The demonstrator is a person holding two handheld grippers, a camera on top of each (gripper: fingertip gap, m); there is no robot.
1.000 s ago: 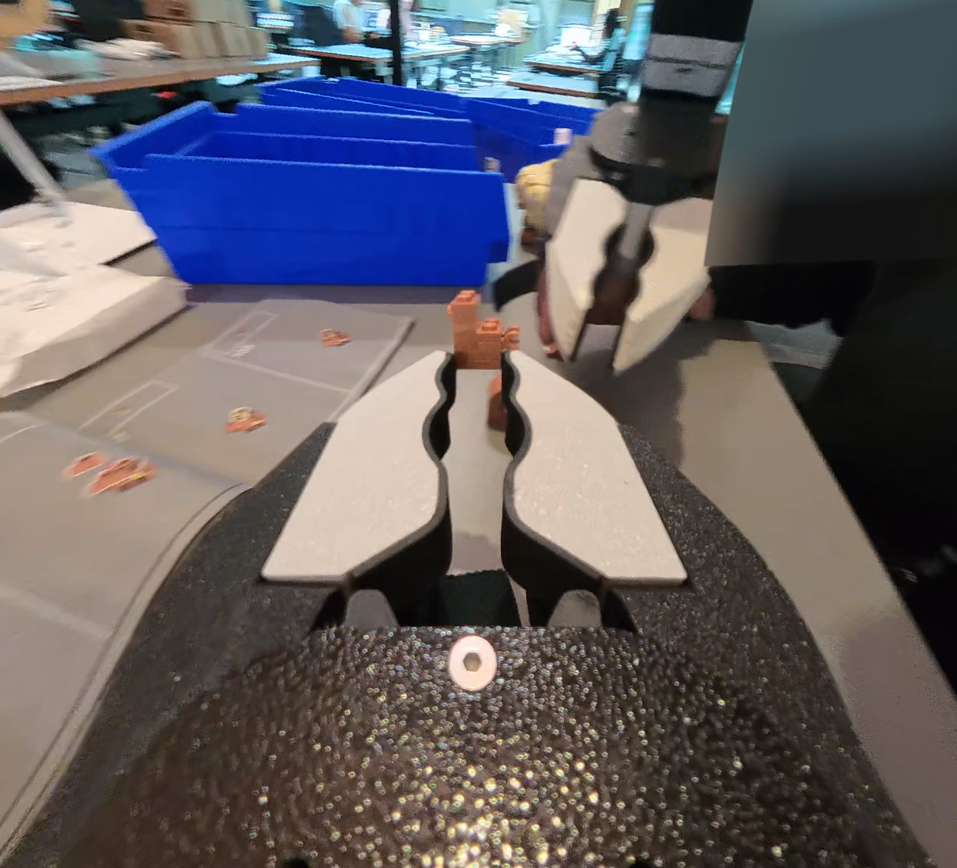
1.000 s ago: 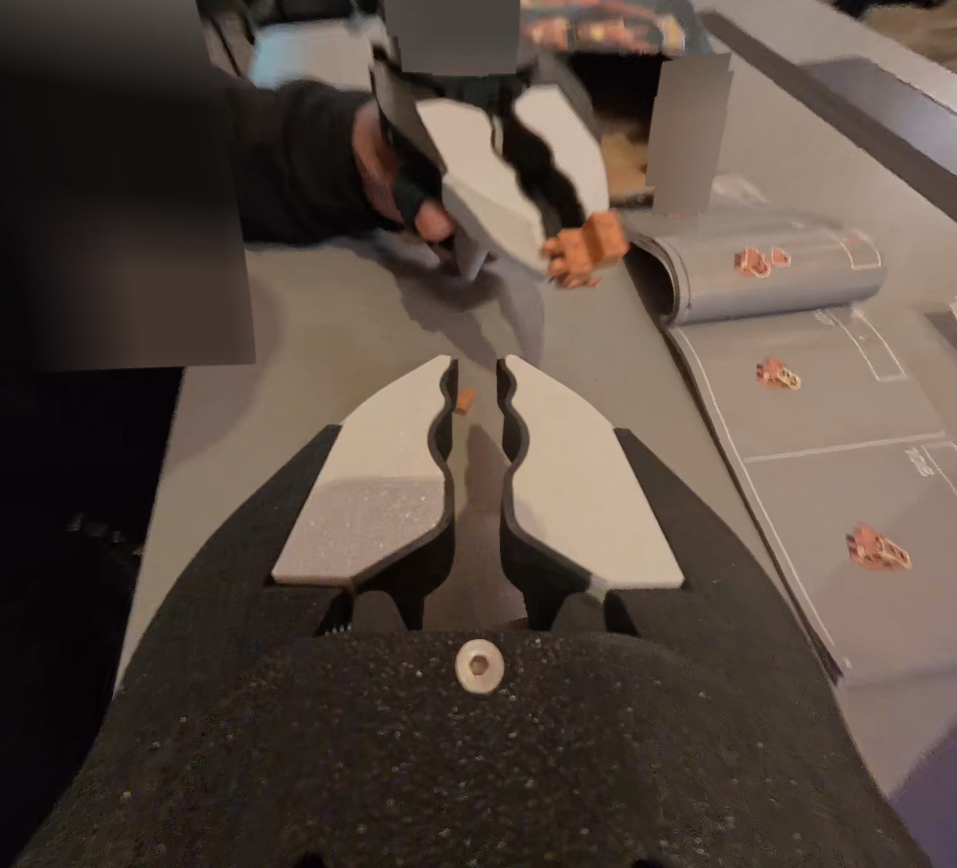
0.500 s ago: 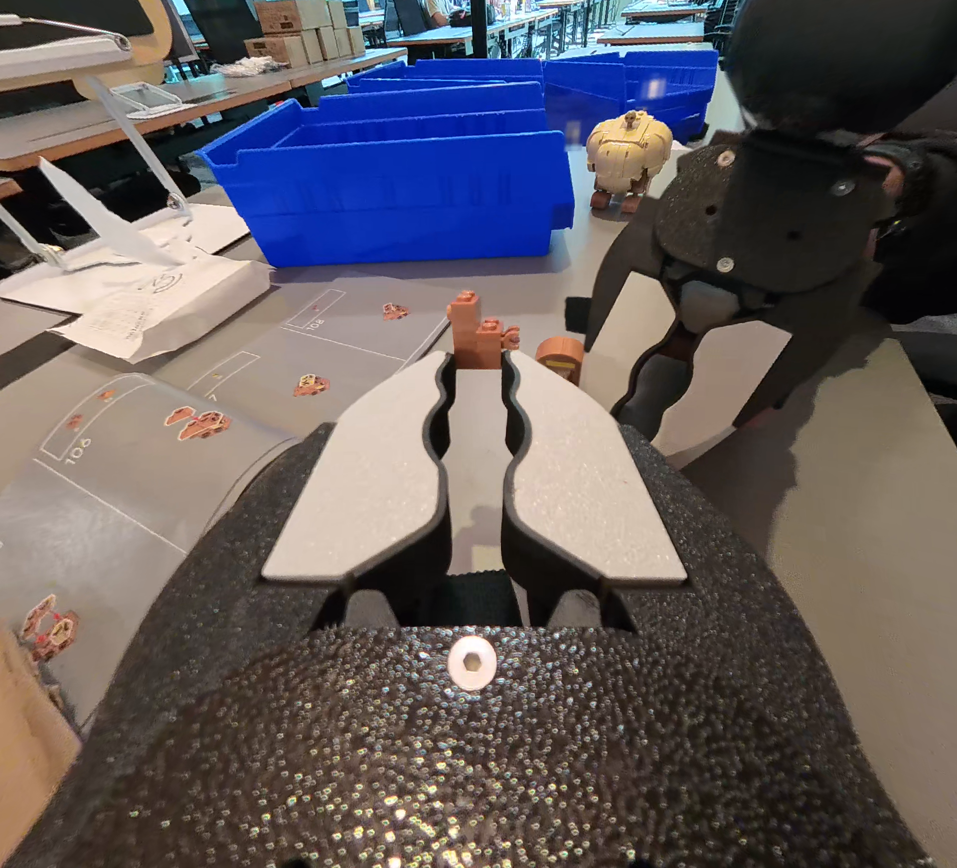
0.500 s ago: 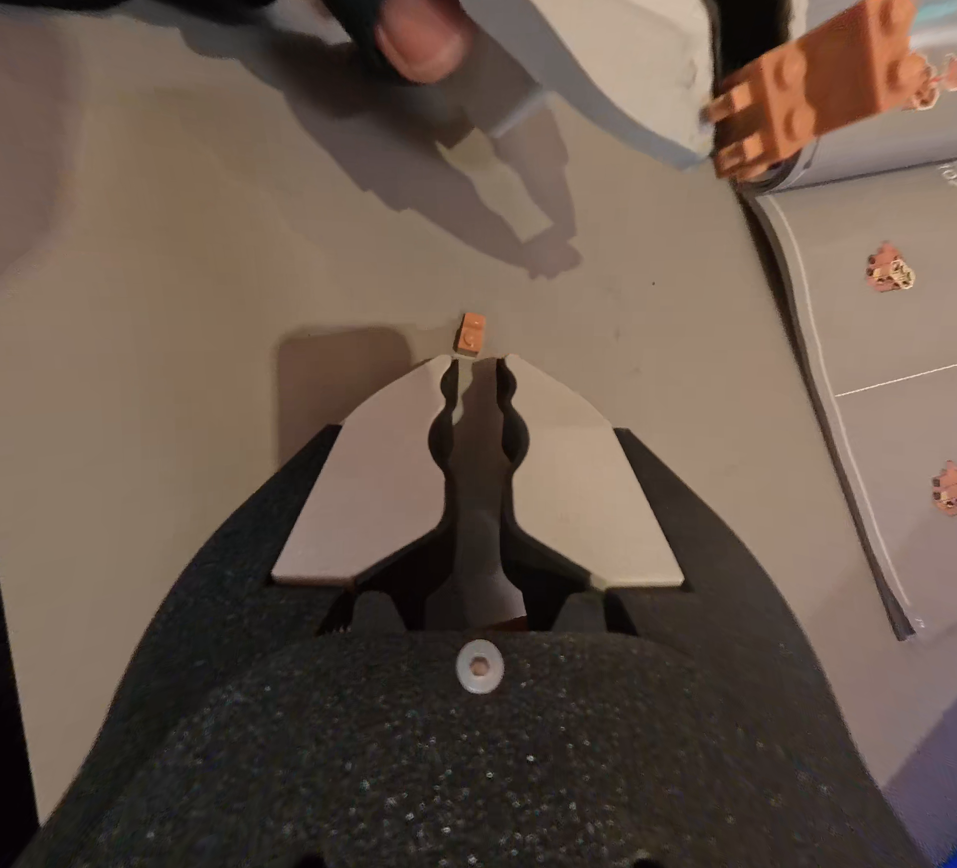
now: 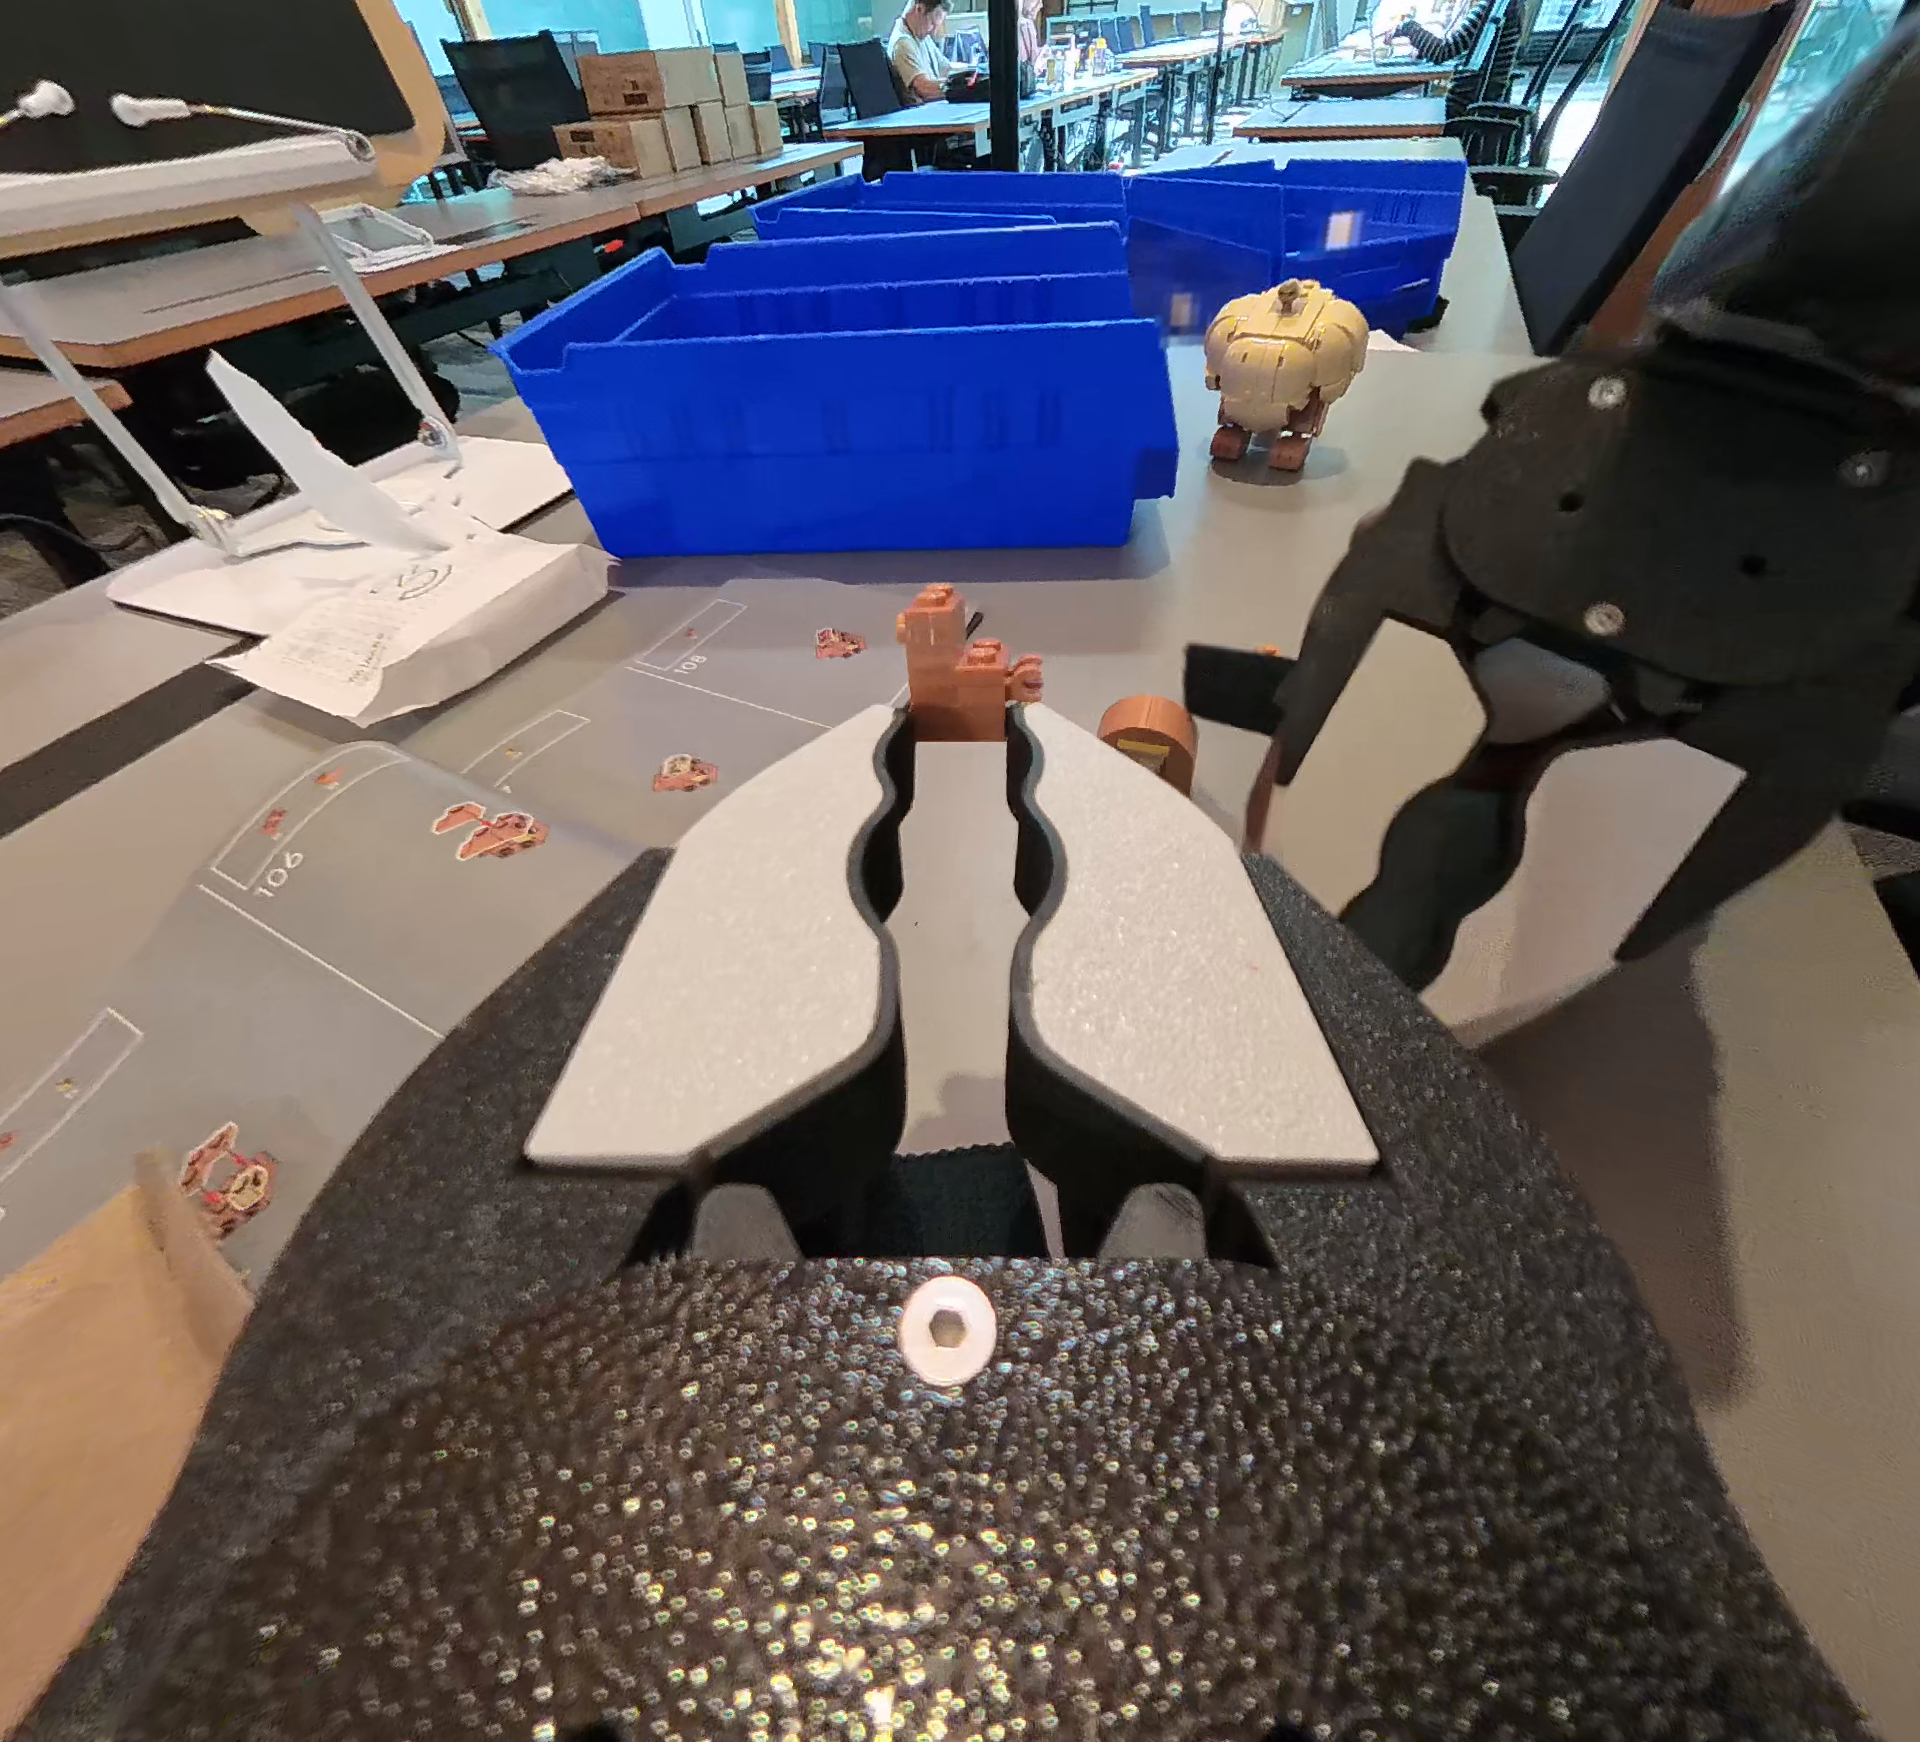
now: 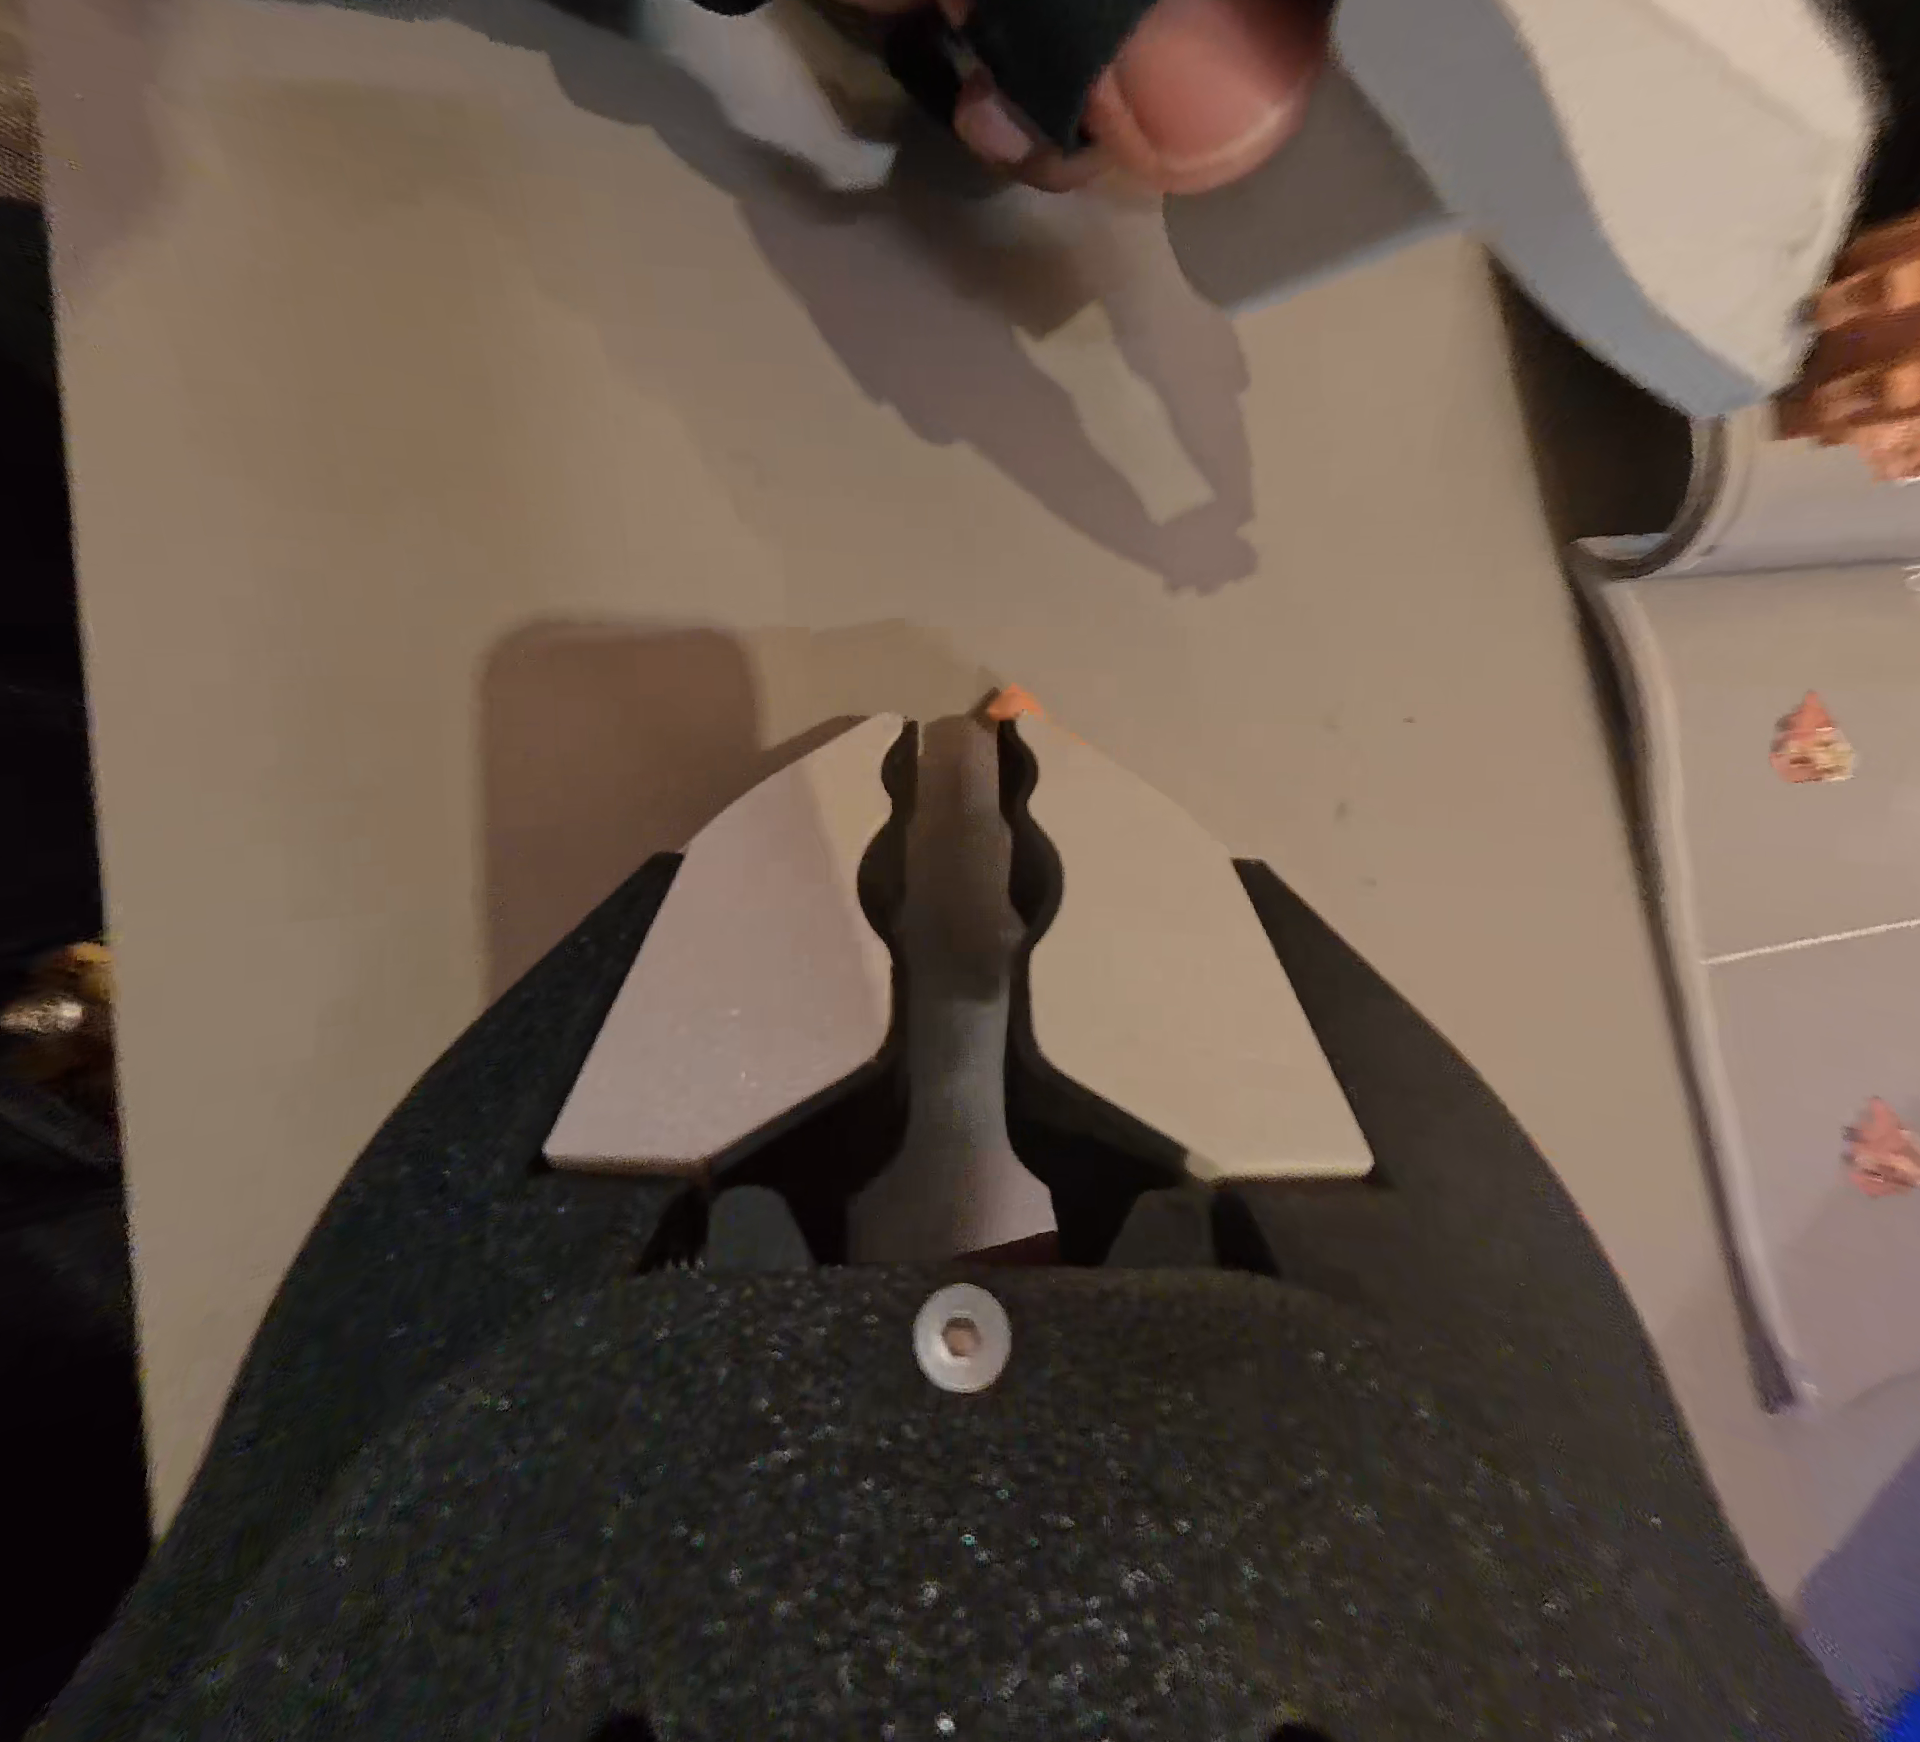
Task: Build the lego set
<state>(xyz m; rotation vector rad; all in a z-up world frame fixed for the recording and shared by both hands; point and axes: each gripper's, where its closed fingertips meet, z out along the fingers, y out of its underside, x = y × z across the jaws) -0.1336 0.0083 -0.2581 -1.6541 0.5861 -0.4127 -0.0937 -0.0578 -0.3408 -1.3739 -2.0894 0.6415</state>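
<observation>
Blue bins (image 5: 852, 435) stand on the table (image 5: 1351, 570); their contents are hidden. The left hand-held gripper (image 5: 961, 726) grips a brown brick assembly (image 5: 961, 669). The right hand-held gripper (image 6: 958, 724), jaws slightly parted, points down at a small orange piece (image 6: 1010, 705) lying on the table by its fingertip.

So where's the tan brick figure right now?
In the left wrist view, the tan figure stands on the grey table, right of the nearest blue bin and beyond the brown cylinder.

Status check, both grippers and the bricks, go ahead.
Left gripper clamped on brown brick assembly. Right gripper open, tips at small orange brick on table, not gripped. Brown cylinder piece beside left gripper.
</observation>
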